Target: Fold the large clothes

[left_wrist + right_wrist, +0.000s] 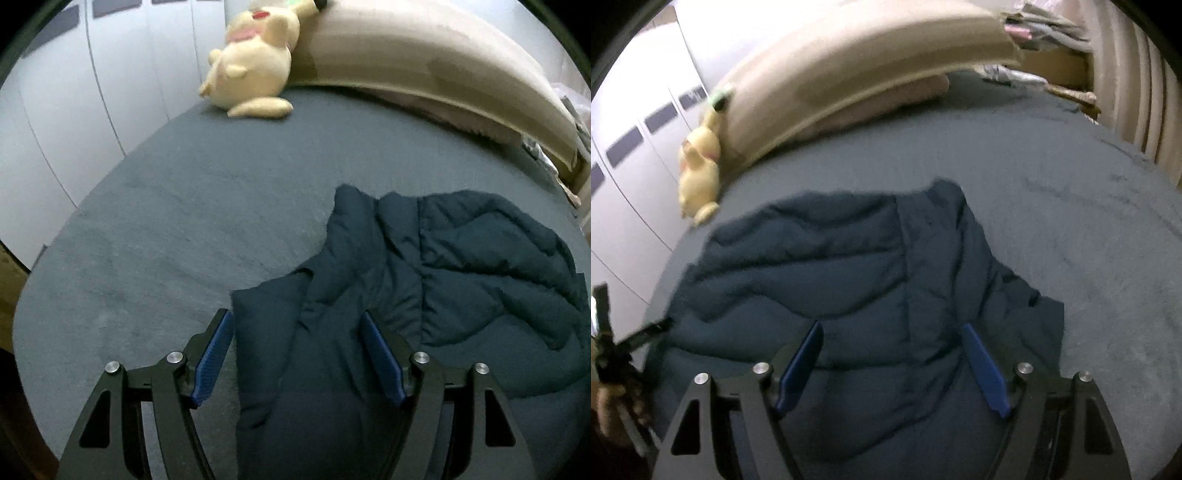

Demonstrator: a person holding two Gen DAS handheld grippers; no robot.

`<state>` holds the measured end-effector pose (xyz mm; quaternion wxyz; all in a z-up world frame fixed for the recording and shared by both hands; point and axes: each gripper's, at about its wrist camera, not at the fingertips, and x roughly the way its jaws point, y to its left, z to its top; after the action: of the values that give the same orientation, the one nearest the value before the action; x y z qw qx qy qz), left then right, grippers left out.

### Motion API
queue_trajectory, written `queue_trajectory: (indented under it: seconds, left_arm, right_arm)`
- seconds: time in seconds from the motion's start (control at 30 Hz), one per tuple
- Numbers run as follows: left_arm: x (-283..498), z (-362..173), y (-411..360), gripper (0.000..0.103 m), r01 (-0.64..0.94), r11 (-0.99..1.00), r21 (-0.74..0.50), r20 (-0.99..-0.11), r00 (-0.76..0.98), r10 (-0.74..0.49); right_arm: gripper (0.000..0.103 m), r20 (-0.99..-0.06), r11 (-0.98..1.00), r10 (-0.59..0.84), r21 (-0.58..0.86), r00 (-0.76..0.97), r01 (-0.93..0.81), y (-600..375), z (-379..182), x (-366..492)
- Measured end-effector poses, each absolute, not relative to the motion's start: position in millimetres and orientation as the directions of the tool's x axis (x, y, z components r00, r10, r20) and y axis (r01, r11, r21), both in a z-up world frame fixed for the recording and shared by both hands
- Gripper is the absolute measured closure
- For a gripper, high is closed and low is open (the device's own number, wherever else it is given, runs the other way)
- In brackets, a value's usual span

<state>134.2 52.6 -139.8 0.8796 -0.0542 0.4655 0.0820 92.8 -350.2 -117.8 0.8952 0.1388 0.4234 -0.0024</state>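
Observation:
A dark navy puffer jacket (461, 266) lies crumpled on the grey-blue bed sheet (177, 229). In the left wrist view my left gripper (295, 315) hangs over the jacket's near left part, a sleeve-like flap. Its blue pads (212, 360) stand wide apart with fabric lying between them, not pinched. In the right wrist view the jacket (820, 258) fills the middle, and my right gripper (891, 326) is open over its near edge, pads clear of the cloth. The left gripper in a hand (609, 343) shows at the left border.
A yellow plush toy (255, 62) leans at the head of the bed against a long beige cushion (424, 55). White wardrobe doors (92, 110) run along the left side. Boxes and clutter (1045, 48) sit beyond the far right corner. Bare sheet (1089, 221) spreads right of the jacket.

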Motion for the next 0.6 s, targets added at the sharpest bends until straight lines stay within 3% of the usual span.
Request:
queue_trajectory:
  seconds: [0.07, 0.17, 0.4, 0.6]
  left_arm:
    - [125, -138, 50, 0.03, -0.198, 0.98, -0.025, -0.825, 0.558, 0.092]
    - [111, -130, 43, 0.03, -0.184, 0.982, -0.044, -0.821, 0.566, 0.069]
    - [62, -85, 17, 0.026, -0.093, 0.994, -0.065, -0.764, 0.645, 0.011]
    - [35, -87, -5, 0.024, -0.037, 0.999, -0.027, -0.752, 0.659, 0.004]
  right_arm:
    - [0.011, -0.772, 0.972, 0.069, 0.194, 0.632, 0.132, -350, -123, 91]
    - [0.011, -0.822, 0.975, 0.035, 0.154, 0.569, 0.162, -351, -140, 101]
    - [0.011, -0.722, 0.969, 0.084, 0.219, 0.687, 0.111, -324, -82, 49]
    - [0.011, -0.752, 0.996, 0.014, 0.07, 0.659, 0.059, -269, -108, 16]
